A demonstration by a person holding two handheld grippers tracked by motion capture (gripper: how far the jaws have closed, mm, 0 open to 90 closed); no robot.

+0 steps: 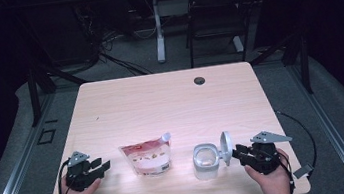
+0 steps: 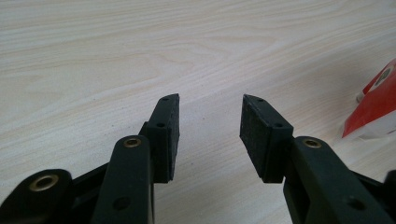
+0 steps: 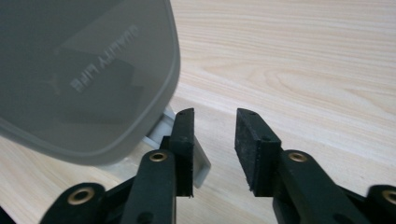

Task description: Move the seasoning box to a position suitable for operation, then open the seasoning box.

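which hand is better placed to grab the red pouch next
Left. The left gripper has open jaws aimed at the red pouch with bare table between. The right gripper, jaws open, sits by the container's raised lid, with the clear container in the way.

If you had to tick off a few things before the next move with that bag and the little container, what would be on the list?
1. Container upright on the table: ok.
2. Lid flipped open and standing up beside the container: ok.
3. Right gripper let go of the lid: ok; jaws apart in the right gripper view, nothing between them, lid off to one side.
4. Left gripper ready to take the bag: ok; jaws open, nothing between them.
5. Bag within easy reach, between left gripper and container: ok.
6. Bag's top opened for pouring: cannot tell.
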